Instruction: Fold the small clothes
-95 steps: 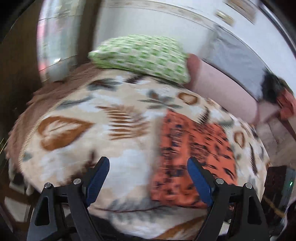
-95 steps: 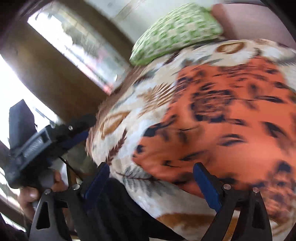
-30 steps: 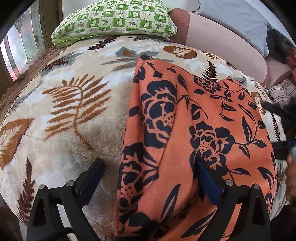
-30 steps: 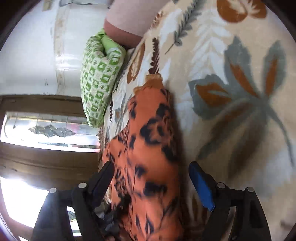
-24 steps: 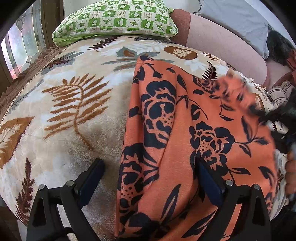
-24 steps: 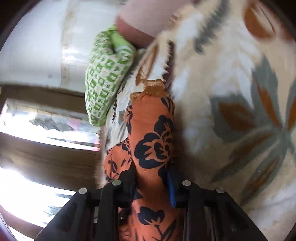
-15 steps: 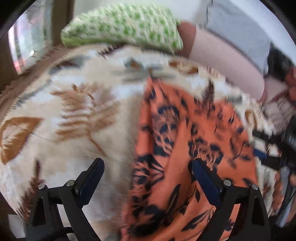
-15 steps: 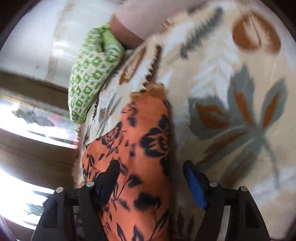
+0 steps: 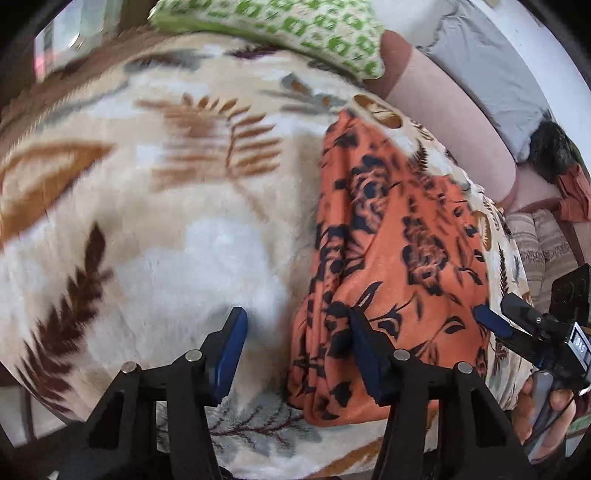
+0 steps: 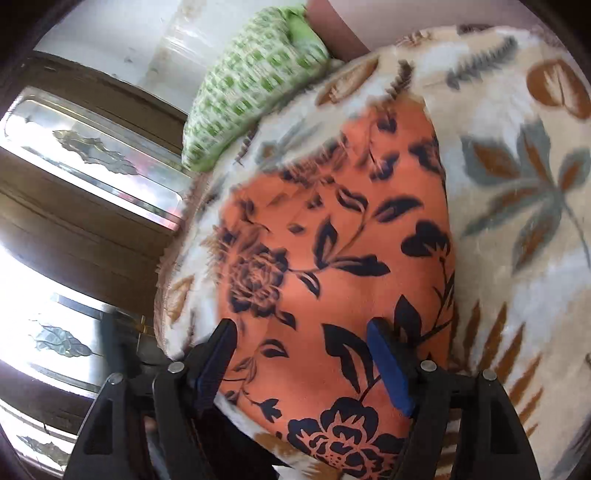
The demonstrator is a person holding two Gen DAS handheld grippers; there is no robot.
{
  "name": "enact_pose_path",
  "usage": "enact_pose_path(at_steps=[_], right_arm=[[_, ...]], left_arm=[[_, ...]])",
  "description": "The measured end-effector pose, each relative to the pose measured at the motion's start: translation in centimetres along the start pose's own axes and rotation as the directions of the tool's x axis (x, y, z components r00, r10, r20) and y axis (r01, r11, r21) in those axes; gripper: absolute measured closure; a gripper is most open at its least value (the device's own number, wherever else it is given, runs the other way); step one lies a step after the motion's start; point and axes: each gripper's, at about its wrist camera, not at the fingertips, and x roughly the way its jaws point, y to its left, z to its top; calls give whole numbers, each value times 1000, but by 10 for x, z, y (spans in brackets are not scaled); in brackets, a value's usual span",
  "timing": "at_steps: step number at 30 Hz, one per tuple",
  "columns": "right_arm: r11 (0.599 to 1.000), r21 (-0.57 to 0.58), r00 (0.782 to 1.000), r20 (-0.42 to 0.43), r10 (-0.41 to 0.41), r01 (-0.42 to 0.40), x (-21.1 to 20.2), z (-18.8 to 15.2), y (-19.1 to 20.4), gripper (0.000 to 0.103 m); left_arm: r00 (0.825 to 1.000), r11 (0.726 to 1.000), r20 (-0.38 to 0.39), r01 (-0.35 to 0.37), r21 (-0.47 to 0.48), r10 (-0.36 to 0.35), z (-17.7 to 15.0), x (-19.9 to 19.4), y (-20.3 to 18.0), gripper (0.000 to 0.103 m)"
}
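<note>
Left gripper [image 9: 295,343] jaws just narrowed, half-open, empty, at orange garment [image 9: 388,258] edge. Right gripper [image 10: 299,354] wide, empty, above garment.

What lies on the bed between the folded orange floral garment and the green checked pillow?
Only bare leaf-patterned plush blanket separates the folded orange floral garment from the green checked pillow; both wrist views show it, blurred.

We see a bed [image 9: 155,229] under a leaf-print blanket, a green pillow [image 9: 295,29] at its head, and bright patterned-glass windows [image 10: 92,155] in dark wood.
</note>
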Motion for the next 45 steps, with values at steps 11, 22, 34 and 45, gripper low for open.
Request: enact_pose_path(at_steps=[11, 22, 34, 45], right_arm=[[999, 27, 999, -22, 46, -45, -7, 5, -2, 25], [998, 17, 997, -40, 62, -61, -4, 5, -7, 25], [993, 75, 993, -68, 92, -86, 2, 3, -16, 18], [998, 56, 999, 54, 8, -11, -55, -1, -13, 18]], left_arm=[[993, 995, -49, 105, -5, -105, 117, 60, -25, 59], [999, 999, -13, 34, 4, -34, 116, 62, -25, 59], [997, 990, -8, -70, 124, 71, 42, 43, -25, 42], [974, 959, 144, -200, 199, 174, 35, -12, -65, 37]])
